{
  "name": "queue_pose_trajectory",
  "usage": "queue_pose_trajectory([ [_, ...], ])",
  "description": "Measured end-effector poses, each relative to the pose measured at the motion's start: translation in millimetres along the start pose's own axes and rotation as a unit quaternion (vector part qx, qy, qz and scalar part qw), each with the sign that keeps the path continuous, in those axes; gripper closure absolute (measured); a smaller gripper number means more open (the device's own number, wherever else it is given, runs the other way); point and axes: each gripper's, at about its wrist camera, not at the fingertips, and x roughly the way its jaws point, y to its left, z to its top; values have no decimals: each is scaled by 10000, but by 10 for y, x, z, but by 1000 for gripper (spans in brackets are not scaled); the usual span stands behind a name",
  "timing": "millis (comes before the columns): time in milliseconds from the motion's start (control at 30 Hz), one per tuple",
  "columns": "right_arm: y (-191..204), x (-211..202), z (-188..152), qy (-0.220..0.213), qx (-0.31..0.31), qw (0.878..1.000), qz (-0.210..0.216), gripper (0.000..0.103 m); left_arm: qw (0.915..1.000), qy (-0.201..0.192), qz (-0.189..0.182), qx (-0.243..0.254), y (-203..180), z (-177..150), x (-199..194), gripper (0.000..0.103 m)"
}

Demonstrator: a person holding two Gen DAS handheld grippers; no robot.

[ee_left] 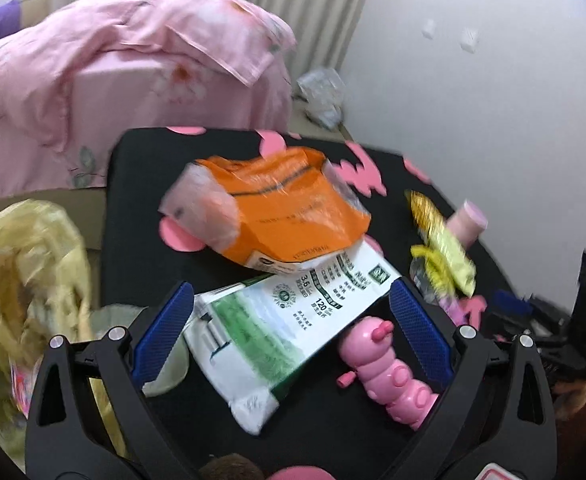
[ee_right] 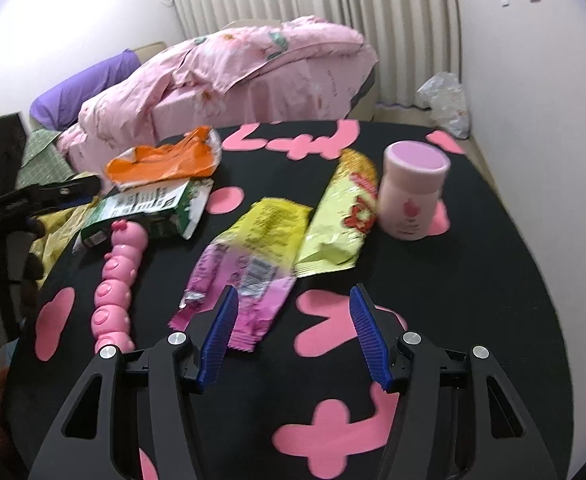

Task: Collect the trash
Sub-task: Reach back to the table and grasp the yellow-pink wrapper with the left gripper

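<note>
The left hand-held gripper (ee_left: 291,322) hovers wide open over the near edge of the black tabletop (ee_left: 141,216) and holds nothing — the white-and-green wrapper (ee_left: 277,320) lies flat between its blue pads, with the orange bag (ee_left: 281,216) just ahead and overlapping the wrapper's far end. A pink caterpillar toy (ee_left: 389,376) lies close beside the right pad, touching or nearly touching the wrapper's edge, and a yellow trash bag (ee_left: 25,264) gapes to the left of this hand-held gripper, off the tabletop. The step in hand looks like a grasp on the white-and-green wrapper; to do it well, the pads should come down on the wrapper's near end, clear of the toy, and pinch a raised fold rather than scrape flat film, then lift slowly so the orange bag slides off instead of being dragged along. The right hand-held gripper (ee_right: 293,334) is also wide open and empty, low over the tabletop, with a pink-and-purple wrapper (ee_right: 237,292) just ahead of its left pad, two yellow wrappers (ee_right: 333,216) further ahead, and a pink jar (ee_right: 413,192) beyond to the right — probably not trash, so best left standing.
</note>
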Motion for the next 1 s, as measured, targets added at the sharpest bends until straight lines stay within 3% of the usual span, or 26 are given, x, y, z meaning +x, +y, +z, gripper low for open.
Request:
queue_pose_trajectory([
  [233,142,99,20,172,-114,9997,105,48,9989,334,-308,80,19,142,275,9],
  [467,148,115,27,179,-55,9998,113,48,9968,596,-521,-96,-10,-66,202,9],
  [633,20,93,191,-181,27,9994,-299,48,9996,125,-207,157,-144,-73,-135,9],
  [733,-163,280,369,-138,173,9987,-457,48,9995,-226,-176,105,-217,-13,-336,9],
  [800,-256,427,418,37,269,9988,-400,53,9993,-300,-221,44,-269,25,-397,9],
  [867,-351,584,427,330,387,9986,-156,82,9995,-193,-221,94,-354,65,-376,9],
  [933,-369,549,377,370,470,9981,131,81,9997,-55,-165,189,-458,76,-317,9],
  [1000,-307,411,306,220,276,9993,95,82,9995,22,-95,297,-569,75,-247,9],
])
